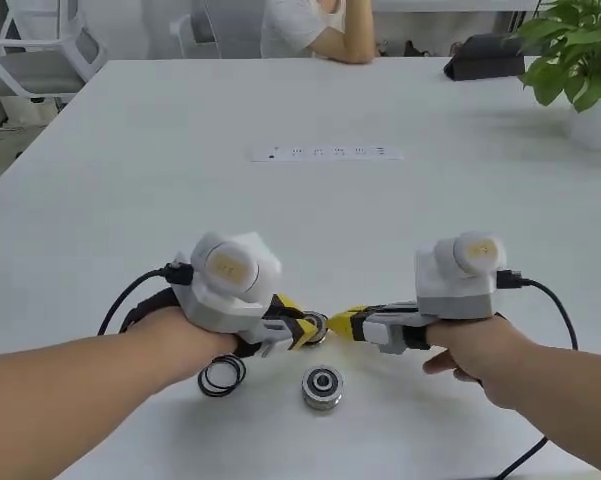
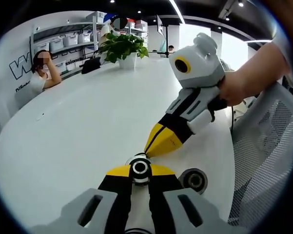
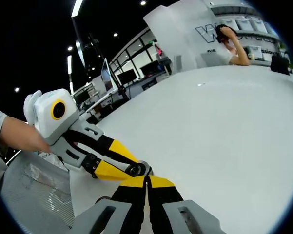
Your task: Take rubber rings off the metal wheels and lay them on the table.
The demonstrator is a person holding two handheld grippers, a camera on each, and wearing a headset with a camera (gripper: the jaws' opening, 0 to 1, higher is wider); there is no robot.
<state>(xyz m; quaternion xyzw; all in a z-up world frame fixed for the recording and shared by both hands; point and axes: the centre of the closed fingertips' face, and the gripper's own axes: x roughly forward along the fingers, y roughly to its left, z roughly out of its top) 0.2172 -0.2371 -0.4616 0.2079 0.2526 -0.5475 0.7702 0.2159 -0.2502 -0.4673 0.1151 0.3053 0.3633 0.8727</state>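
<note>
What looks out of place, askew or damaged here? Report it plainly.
Nothing stands out. The rubber rings lie together on the table, a spare metal wheel rests near them, and the left gripper holds a second wheel between its jaws.

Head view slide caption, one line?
Left gripper holds a metal wheel, the shut right gripper at its rim; rubber rings and a second wheel lie on the table.

Left tongs (image 1: 308, 331) hide most of the gripped wheel (image 1: 321, 325).
</note>
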